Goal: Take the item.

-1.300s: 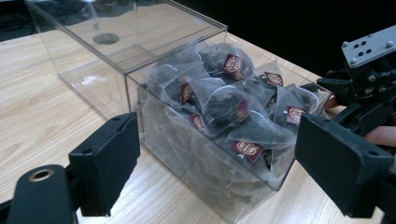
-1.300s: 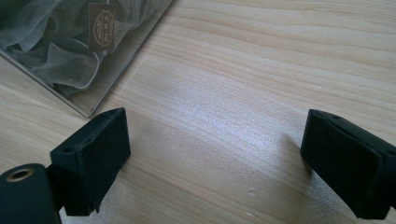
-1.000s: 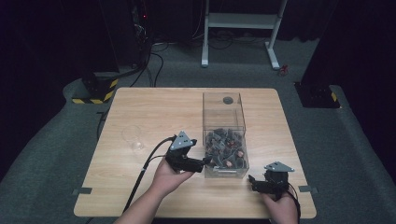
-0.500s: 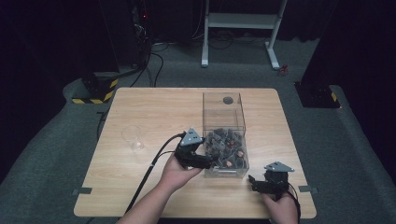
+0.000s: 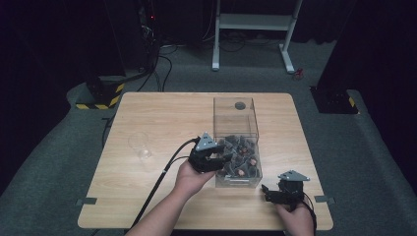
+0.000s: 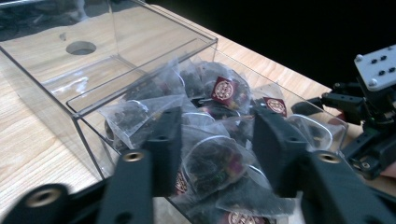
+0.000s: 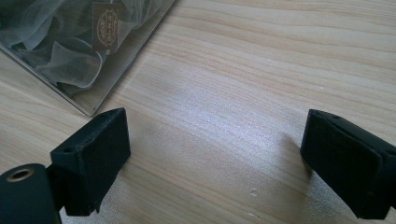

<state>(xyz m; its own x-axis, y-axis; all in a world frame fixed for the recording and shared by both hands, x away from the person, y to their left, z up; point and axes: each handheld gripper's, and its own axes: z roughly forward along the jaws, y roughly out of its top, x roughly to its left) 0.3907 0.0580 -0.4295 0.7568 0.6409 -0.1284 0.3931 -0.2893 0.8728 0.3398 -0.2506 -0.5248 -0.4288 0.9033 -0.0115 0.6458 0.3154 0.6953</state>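
Overhead, a person's two hands work at a pale wooden counter, each holding black two-jaw tongs. The left tongs reach over the near left wall of a clear rectangular plastic box that stands right of the counter's centre, with a round hole in its far, bare end. The box's near half is heaped with translucent mesh tea bags of dark leaves, several carrying small maroon square tags.

From the left tongs' own camera, the jaws stand spread apart and are plunged into the heap; one pyramid-shaped mesh tea bag lies between them, just beside the inner faces, though whether either jaw presses it cannot be told.

The right tongs rest low over the counter's near right corner, just beyond the box's near right corner and apart from it. Their jaws are wide apart, with bare wood grain between them, and the corner of the box shows at the upper left of that camera's picture.

A small clear drinking glass stands well apart on the counter's left side. A black cable trails from the left tongs toward the near edge.
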